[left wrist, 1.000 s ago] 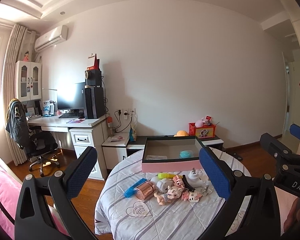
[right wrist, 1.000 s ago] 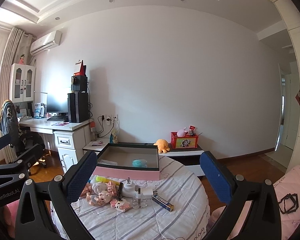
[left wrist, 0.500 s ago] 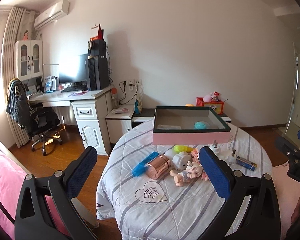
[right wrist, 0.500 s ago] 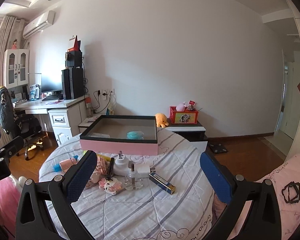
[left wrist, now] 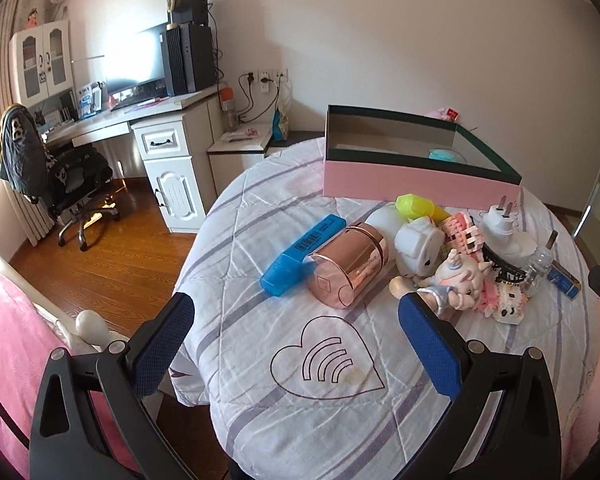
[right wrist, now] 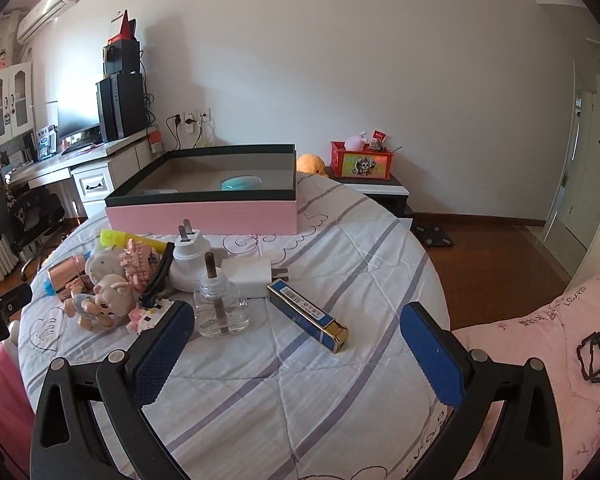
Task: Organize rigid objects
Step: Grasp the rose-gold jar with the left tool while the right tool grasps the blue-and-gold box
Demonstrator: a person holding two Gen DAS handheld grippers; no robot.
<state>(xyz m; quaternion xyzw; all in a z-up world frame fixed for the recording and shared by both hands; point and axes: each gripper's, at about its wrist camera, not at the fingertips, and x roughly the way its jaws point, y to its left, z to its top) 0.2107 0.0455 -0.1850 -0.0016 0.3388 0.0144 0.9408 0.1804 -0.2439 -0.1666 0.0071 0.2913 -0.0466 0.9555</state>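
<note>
A round table (left wrist: 284, 412) with a striped cloth holds a pink box (left wrist: 416, 186) with a dark rim, which has a teal object (right wrist: 240, 182) inside. In front of it lie a blue case (left wrist: 300, 254), a rose-gold cylinder (left wrist: 350, 266), a white toy (left wrist: 418, 244), a doll (left wrist: 456, 280), a yellow object (left wrist: 414, 206), a white plug unit (right wrist: 190, 256), a clear bottle (right wrist: 219, 308), a white charger (right wrist: 247, 272) and a blue and gold lighter (right wrist: 306, 314). My left gripper (left wrist: 296, 340) is open above the table's near left edge. My right gripper (right wrist: 296, 344) is open above the near right side, just short of the lighter.
A white desk (left wrist: 140, 120) with a monitor and a black office chair (left wrist: 60, 176) stand at the left. A low cabinet with a red box (right wrist: 362, 160) stands behind the table. Pink bedding (right wrist: 540, 360) lies at the right. Wooden floor surrounds the table.
Both grippers have tilted down and moved closer to the table. The objects now appear larger and lower in both views. Both stay open.
</note>
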